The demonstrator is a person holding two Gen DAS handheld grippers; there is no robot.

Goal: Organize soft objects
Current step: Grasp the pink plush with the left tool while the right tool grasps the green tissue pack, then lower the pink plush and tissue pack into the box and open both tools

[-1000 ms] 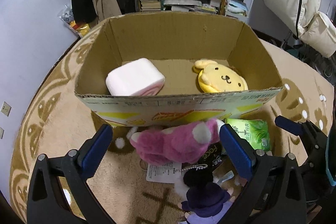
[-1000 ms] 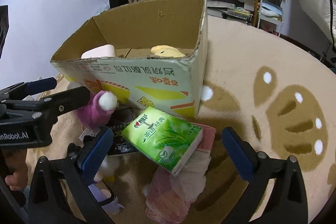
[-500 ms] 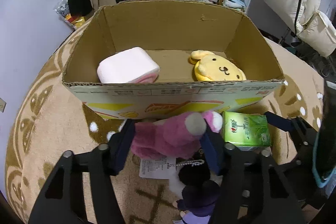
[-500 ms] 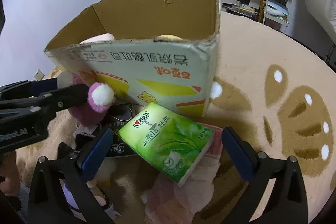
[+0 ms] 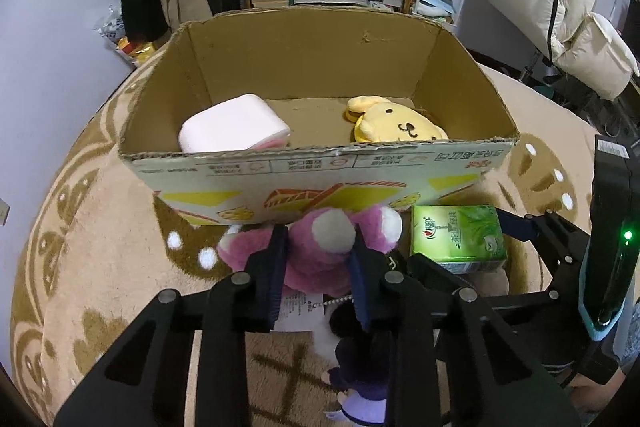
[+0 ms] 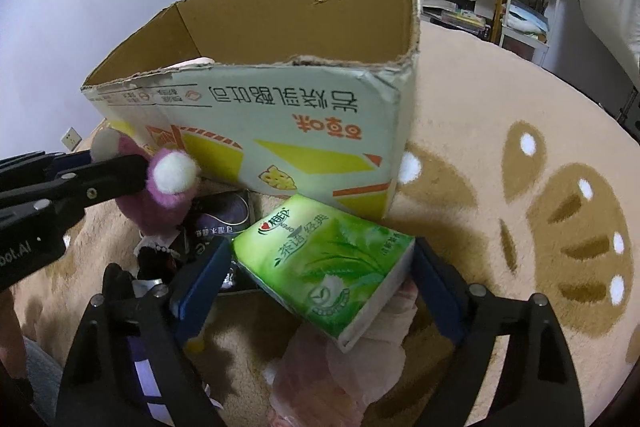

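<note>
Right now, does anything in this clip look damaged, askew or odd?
Yes: the cardboard box has a ragged, torn top rim and its print reads upside down. The green tissue pack lies tilted on crumpled pink plastic.

Left tool (image 5: 318, 259) angled steeply downward, jaws closing, blue pads pressing in on both sides of the pink plush toy (image 5: 320, 251). Right tool (image 6: 320, 279) likewise tilted downward, jaws wide and closing, the green tissue pack (image 6: 324, 267) between them, pads just beside its edges. Both black frames low in view.
</note>
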